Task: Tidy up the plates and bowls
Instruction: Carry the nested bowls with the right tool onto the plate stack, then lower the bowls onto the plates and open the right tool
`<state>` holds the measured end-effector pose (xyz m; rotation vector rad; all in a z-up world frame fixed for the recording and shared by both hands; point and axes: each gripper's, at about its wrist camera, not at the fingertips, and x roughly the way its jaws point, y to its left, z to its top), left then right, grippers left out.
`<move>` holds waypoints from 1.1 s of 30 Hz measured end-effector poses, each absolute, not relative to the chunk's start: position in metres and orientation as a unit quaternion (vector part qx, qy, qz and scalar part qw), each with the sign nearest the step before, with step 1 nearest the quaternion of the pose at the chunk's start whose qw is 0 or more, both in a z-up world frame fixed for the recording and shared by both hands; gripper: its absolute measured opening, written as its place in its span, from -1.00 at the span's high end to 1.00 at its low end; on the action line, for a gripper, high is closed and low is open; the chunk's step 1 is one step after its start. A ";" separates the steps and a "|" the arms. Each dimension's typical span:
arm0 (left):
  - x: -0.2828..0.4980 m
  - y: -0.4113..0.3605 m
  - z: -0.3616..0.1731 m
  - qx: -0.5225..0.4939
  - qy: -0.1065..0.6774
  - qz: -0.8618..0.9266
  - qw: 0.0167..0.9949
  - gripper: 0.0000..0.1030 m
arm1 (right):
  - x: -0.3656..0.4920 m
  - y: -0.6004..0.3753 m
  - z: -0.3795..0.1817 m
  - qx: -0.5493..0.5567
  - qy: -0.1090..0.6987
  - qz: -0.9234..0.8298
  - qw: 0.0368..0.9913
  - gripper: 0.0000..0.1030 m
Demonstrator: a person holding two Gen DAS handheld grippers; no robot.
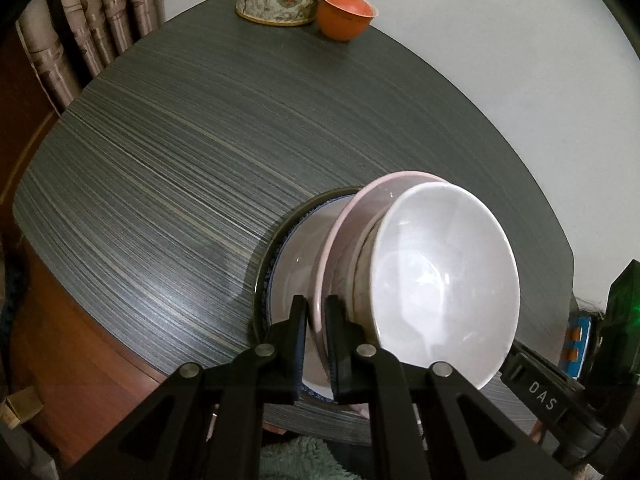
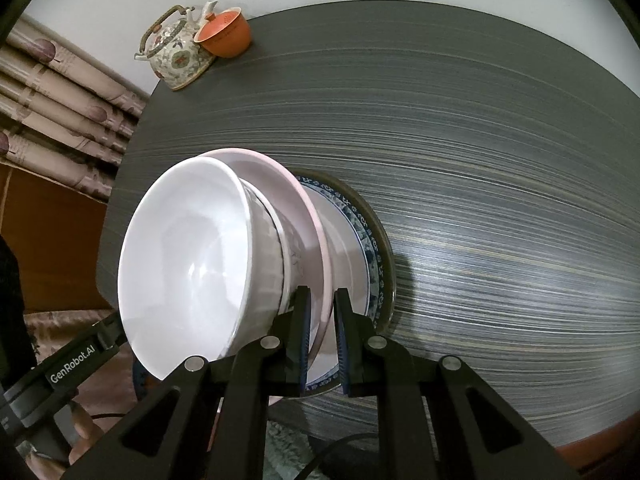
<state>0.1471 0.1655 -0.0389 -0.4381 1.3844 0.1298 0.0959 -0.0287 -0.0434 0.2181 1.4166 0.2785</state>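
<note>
The pink plate (image 1: 340, 236) is being pinched at opposite rims by the left claw (image 1: 316, 344) and right claw (image 2: 322, 340). Stiff, glazed, probably slippery and breakable, it is being loaded by stacked bowls (image 1: 444, 276).

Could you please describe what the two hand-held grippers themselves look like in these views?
Both are matte black, with angular linkage arms joined by round silver pins and triangular cut-outs. The left hand-held gripper has black pads; the right hand-held gripper has dark blue ribbed pads. White lettering reads "GenRobot.AI" on the left one's side and "DAS" on the right one's.

Glossy ceramic white bowl (image 1: 444, 280) and pink plate (image 2: 296, 200); matt streaked-grain table (image 1: 180, 160).
</note>
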 end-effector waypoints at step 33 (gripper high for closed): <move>0.135 0.145 -0.031 -0.186 0.608 0.065 0.769 0.80 | 0.091 -0.039 -0.041 0.093 0.626 0.108 0.766 0.23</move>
